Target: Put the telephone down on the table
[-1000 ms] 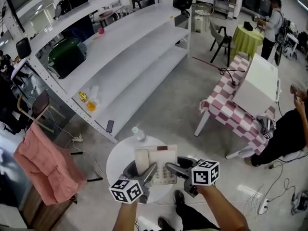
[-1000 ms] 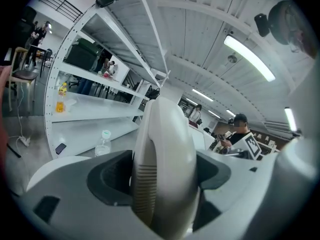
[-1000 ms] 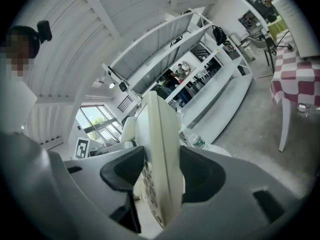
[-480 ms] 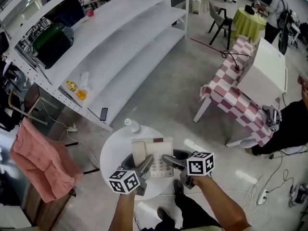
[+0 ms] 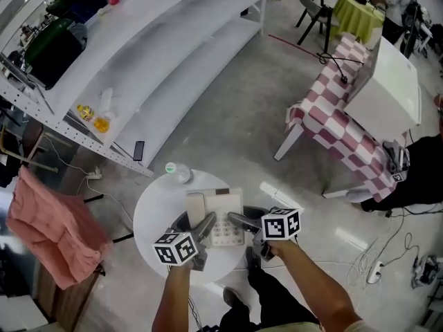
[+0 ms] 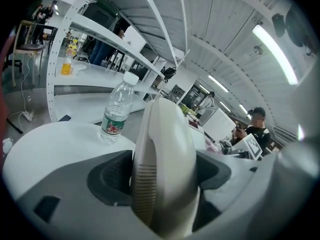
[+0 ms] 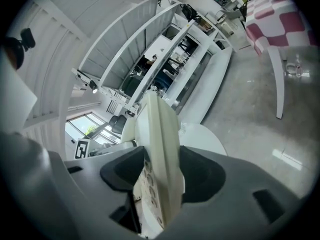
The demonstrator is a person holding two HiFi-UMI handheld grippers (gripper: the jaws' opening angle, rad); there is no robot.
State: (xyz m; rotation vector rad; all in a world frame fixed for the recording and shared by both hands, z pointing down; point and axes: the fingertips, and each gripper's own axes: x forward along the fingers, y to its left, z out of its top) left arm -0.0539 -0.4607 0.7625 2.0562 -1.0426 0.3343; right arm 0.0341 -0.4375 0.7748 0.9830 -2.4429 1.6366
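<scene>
A cream telephone (image 5: 218,215) with a handset and keypad is over the round white table (image 5: 156,209); whether it touches the top is not clear. My left gripper (image 5: 205,225) is shut on the handset side (image 6: 162,164). My right gripper (image 5: 235,220) is shut on the keypad edge of the telephone (image 7: 157,164). Both grippers hold it from the near side, their marker cubes toward me.
A water bottle (image 5: 178,173) stands at the far edge of the table, also seen as a bottle (image 6: 116,109) beyond the handset. White shelving (image 5: 138,68) runs at the left, a pink cloth (image 5: 52,230) hangs nearby, and a checkered table (image 5: 339,133) is to the right.
The round table, the telephone and both grippers sit a little further left in the view than before. The shelves and checkered table have shifted in frame. Both grips are unchanged.
</scene>
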